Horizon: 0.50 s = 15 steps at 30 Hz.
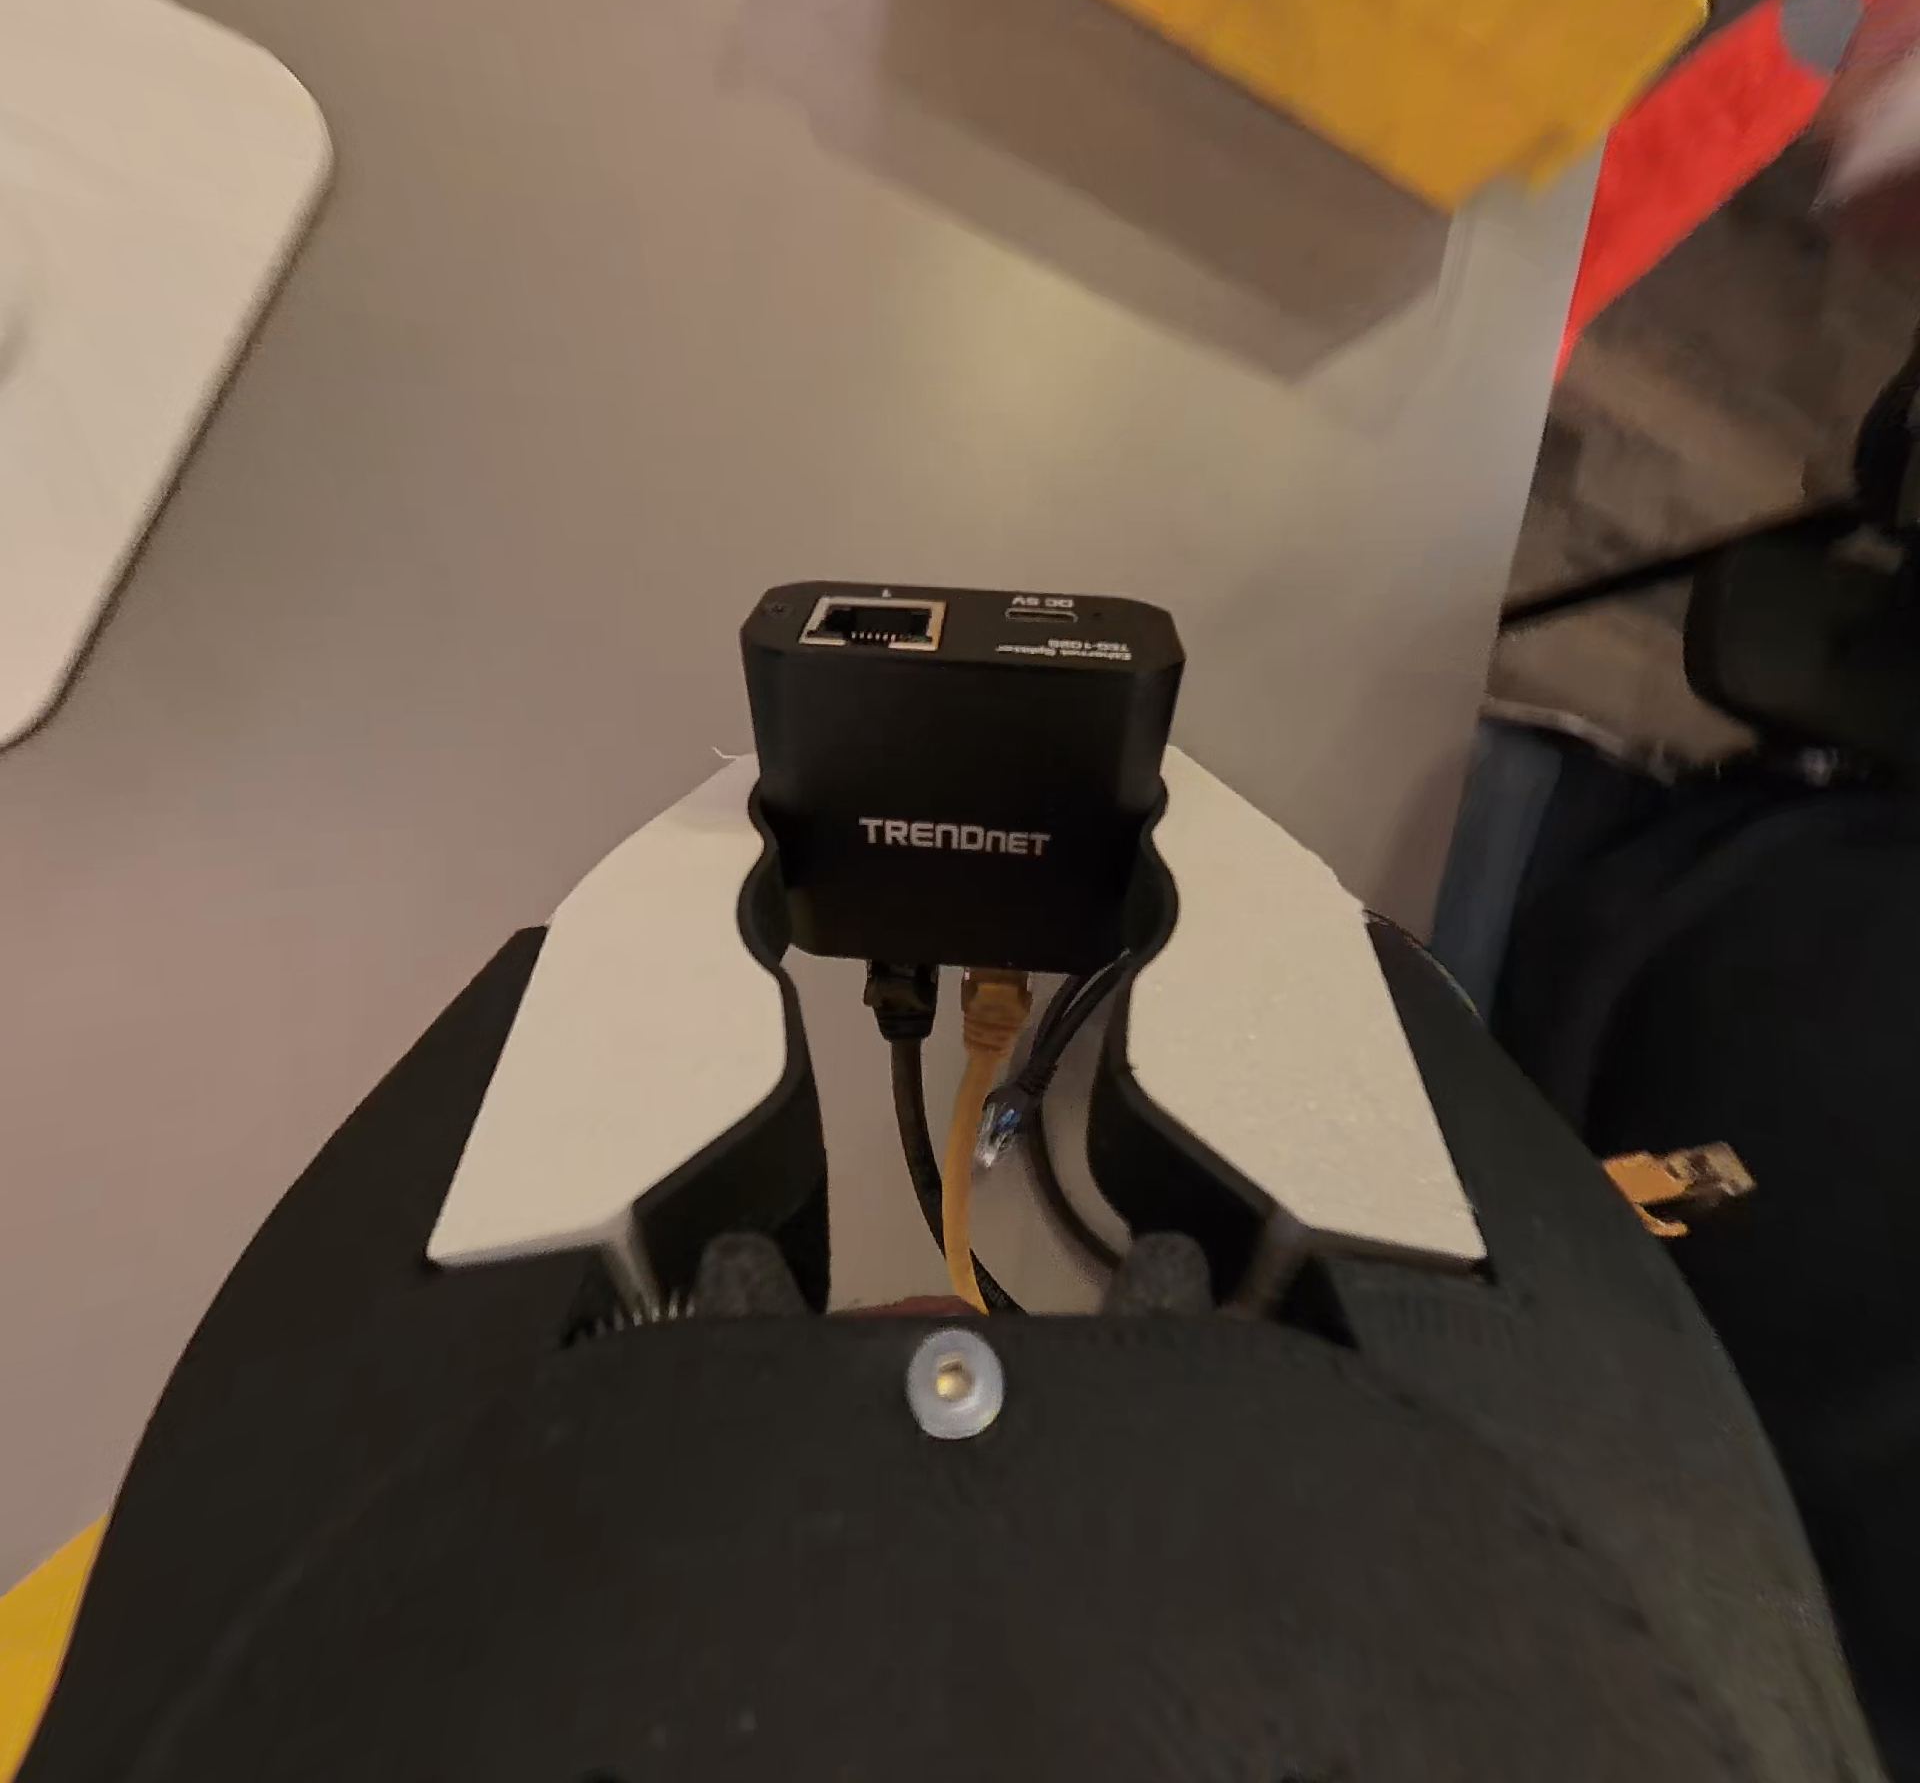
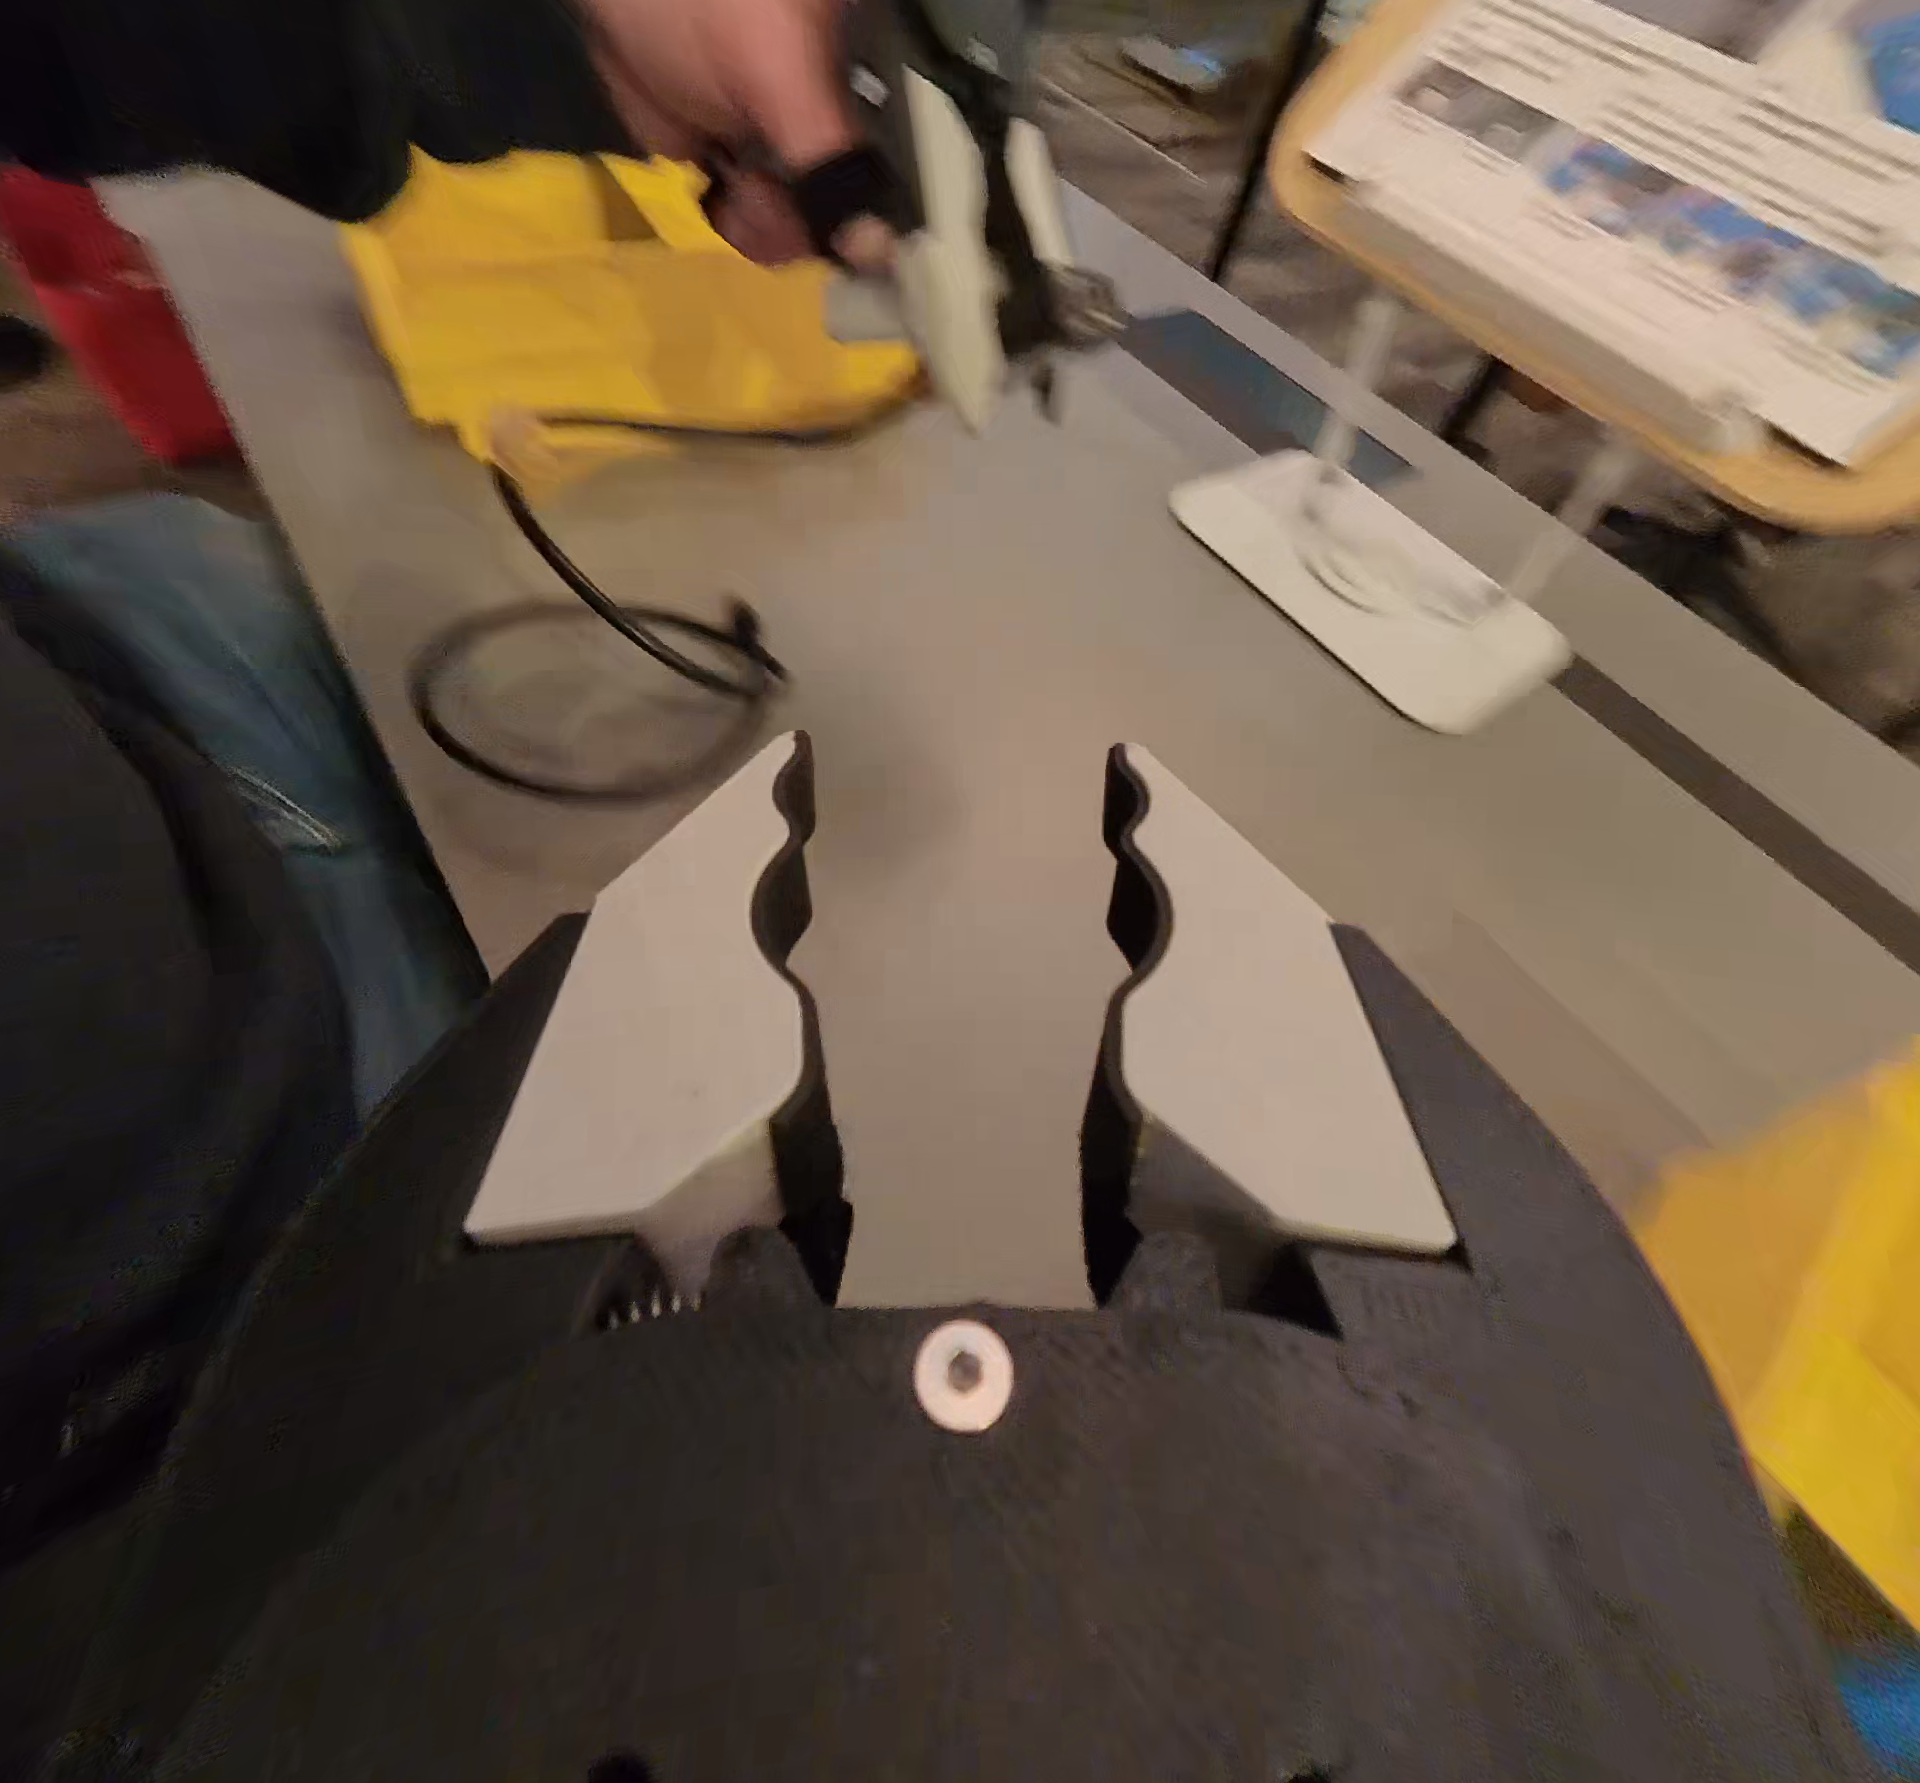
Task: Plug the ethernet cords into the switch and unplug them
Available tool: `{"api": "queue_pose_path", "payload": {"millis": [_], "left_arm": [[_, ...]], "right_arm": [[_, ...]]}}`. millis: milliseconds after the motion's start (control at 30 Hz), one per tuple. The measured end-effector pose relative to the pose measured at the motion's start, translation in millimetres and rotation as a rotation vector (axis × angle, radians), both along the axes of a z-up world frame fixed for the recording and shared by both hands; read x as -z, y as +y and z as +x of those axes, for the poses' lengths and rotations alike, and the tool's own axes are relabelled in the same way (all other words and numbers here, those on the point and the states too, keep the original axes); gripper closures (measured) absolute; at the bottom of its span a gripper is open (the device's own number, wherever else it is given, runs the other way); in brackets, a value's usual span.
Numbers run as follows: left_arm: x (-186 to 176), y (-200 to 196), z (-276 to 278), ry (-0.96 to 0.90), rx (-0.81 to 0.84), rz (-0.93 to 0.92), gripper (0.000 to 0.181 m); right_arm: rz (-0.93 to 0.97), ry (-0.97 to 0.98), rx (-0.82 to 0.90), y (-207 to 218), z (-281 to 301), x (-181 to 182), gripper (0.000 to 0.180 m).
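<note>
The left hand-held gripper (image 1: 958, 860), black with flat white finger faces, pinches a small black rectangular plastic network switch (image 1: 958, 746) by its two sides, holding it up above the grey bench (image 1: 499, 445). On the switch's far end one metal-lined port faces away, unfilled. On its near end a black ethernet cord (image 1: 902, 1037) and a yellow ethernet cord (image 1: 982, 1058) sit plugged in side by side, running back between the fingers; a third thin black cord with a clear blue-tinted plug (image 1: 1013, 1105) hangs loose just to their right. The right hand-held gripper (image 2: 958, 777) hovers over the bench with its fingers spread and nothing between them. Farther off lie a coiled black cable (image 2: 582, 694), a yellow bin (image 2: 623, 320) and a white stand base (image 2: 1371, 590).
</note>
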<state>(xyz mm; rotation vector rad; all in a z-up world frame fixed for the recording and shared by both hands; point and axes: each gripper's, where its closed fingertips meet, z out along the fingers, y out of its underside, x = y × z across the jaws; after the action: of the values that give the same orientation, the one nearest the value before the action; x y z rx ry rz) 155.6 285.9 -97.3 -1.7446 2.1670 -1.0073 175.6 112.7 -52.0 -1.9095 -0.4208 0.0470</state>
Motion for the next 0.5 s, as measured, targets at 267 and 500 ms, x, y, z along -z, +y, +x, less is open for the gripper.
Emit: {"api": "queue_pose_path", "payload": {"millis": [267,500], "left_arm": [[-31.9,-18.4,31.6,-0.156,-0.048,0.002,0.118],[-57.8,-26.6,45.7,-0.284,-0.132,-0.020,0.118]], "right_arm": [[-0.078,0.203,-0.141,125.8,-53.4,33.5,0.127],[-0.120,0.329,-0.191,168.7,-65.6,46.9,0.124]]}}
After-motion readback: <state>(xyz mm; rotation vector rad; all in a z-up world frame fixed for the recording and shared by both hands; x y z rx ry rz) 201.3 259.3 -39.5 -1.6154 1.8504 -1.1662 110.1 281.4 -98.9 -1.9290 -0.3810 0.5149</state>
